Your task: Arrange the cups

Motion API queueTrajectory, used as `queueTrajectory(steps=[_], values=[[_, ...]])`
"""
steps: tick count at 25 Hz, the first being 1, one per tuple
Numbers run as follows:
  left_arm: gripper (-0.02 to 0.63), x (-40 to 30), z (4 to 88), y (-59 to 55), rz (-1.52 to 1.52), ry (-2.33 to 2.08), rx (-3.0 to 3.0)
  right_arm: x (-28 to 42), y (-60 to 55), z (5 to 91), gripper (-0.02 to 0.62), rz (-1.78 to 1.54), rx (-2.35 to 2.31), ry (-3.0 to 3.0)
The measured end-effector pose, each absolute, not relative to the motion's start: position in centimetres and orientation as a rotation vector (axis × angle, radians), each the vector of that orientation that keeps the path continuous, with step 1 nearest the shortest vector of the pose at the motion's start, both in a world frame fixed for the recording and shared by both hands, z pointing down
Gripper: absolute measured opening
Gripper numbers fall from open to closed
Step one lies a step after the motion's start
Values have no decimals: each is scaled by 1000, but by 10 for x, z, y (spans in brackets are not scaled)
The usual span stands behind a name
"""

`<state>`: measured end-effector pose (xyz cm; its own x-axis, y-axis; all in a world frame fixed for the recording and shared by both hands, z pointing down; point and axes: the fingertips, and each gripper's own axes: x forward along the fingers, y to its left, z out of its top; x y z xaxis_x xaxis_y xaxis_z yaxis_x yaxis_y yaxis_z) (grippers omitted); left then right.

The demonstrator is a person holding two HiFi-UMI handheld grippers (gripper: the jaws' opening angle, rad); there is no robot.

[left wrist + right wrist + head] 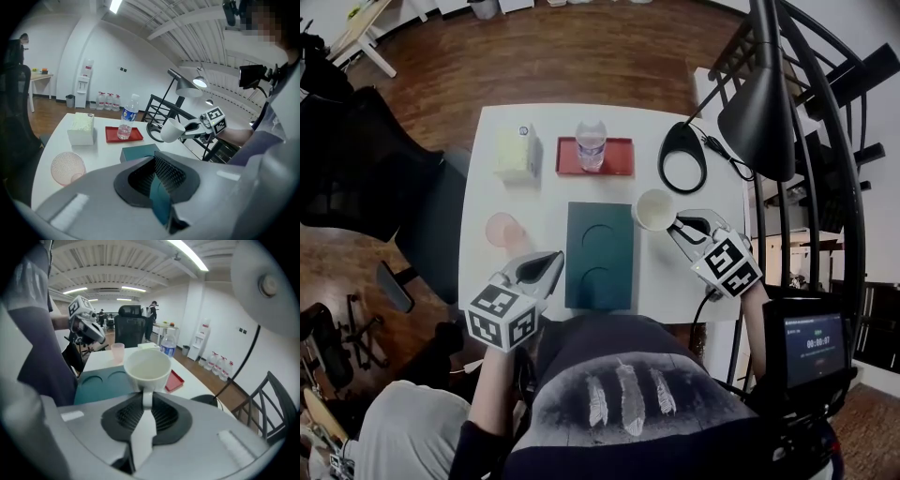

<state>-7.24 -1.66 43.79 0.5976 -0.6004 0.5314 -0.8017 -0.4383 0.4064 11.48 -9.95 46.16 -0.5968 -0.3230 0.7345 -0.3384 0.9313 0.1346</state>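
Observation:
My right gripper [677,225] is shut on the handle of a white cup [656,210], which hangs above the table's right side. In the right gripper view the cup [147,365] is upright and empty, its handle pinched between the jaws. A teal tray [600,244] with two round recesses lies in the middle of the table; both recesses are bare. A pink cup [502,230] stands on the table left of it. My left gripper [555,258] is shut on nothing near the front edge, between the pink cup and the tray.
At the back stand a pale tissue box [517,153] and a red tray [619,157] holding a water bottle [592,145]. A black lamp base [682,155] sits at the back right, its shade [759,112] overhanging. A black chair [356,159] is to the left.

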Motion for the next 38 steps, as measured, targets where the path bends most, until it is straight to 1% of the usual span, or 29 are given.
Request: queueTrajectory(steps=[5, 12, 24, 38], values=[[14, -77, 439, -15, 401, -1115, 2180, 73, -90, 437, 46, -54, 321, -2320], [15, -84, 441, -11, 389, -1137, 2159, 46, -74, 439, 46, -70, 184, -2341], [14, -88, 443, -8, 388, -1152, 2139, 28, -55, 469, 46, -50, 72, -2328], [15, -88, 446, -11, 395, -1142, 2141, 25, -53, 488, 46, -19, 62, -2348]])
